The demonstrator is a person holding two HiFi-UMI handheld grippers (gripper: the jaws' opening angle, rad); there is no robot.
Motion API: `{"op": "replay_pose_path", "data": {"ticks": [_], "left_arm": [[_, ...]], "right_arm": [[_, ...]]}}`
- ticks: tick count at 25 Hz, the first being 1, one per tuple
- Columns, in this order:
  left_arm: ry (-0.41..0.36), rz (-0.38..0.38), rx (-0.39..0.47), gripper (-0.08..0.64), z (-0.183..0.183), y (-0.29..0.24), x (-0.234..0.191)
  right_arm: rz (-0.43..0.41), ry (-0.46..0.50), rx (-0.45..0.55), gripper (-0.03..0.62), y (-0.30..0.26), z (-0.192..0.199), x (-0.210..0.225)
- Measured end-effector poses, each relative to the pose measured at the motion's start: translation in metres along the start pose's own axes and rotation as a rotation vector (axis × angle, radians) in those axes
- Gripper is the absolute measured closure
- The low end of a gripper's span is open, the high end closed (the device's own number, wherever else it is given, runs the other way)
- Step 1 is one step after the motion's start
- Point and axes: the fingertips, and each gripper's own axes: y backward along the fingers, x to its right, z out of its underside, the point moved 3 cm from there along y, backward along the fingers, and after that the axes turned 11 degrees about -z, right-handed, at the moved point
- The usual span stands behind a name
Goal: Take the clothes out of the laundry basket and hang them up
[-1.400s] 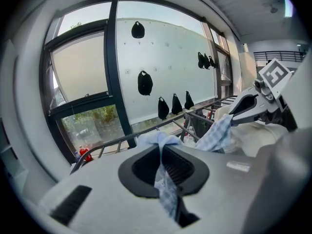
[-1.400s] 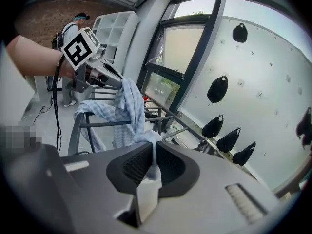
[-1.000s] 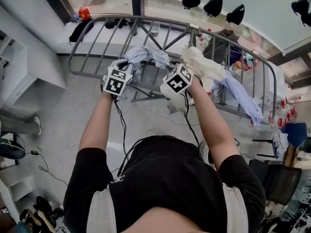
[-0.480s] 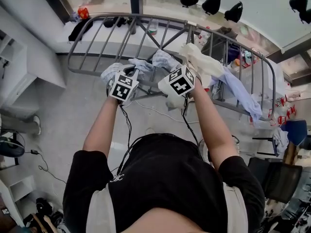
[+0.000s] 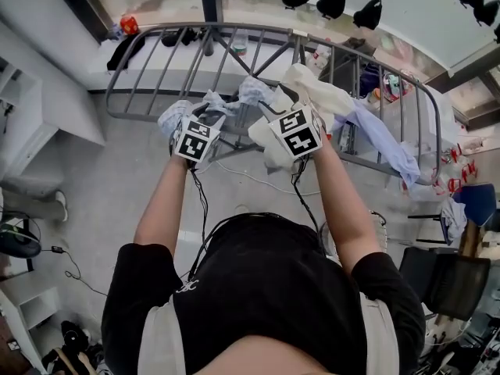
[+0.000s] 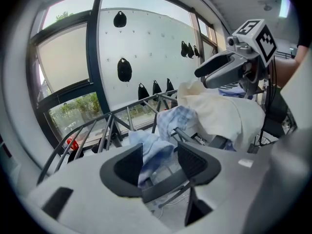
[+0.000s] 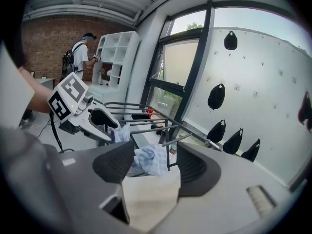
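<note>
both grippers open at a grey drying rack, clothes draped over its rails.

the left gripper (image 6: 160, 162) had just been opening: its jaws stood apart with a fold of the blue-and-white cloth (image 6: 155, 147) between them, the pads not pressing on it. the right gripper (image 7: 148, 162) had also just been opening: its jaws stood wide, with the cream cloth (image 7: 148, 199) lying low between them, unclamped. both cloths lay over the near rails of the drying rack (image 5: 234, 29), touching each other. a pale blue shirt (image 5: 387, 151) hung further along at the right. the rack stood on a bare grey concrete floor (image 5: 117, 178) beside a tall dark-framed window (image 6: 68, 62). beyond the glass, black pouches (image 6: 124, 70) hung on a white wall. a white shelf unit (image 7: 117, 52), a brick wall (image 7: 48, 43) and a person (image 7: 78, 55) were at the far side of the room.
</note>
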Motion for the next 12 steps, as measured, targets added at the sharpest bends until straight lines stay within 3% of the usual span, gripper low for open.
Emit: {"op": "replay_pose_path", "data": {"ticks": [5, 12], "left_arm": [[0.046, -0.026, 0.048, 0.324, -0.012, 0.024, 0.005], [0.200, -0.093, 0.221, 0.365, -0.055, 0.067, 0.002]], "right_arm": [[0.006, -0.049, 0.087, 0.312, 0.020, -0.010, -0.003], [0.038, -0.122, 0.275, 0.342, 0.060, -0.028, -0.007]]}}
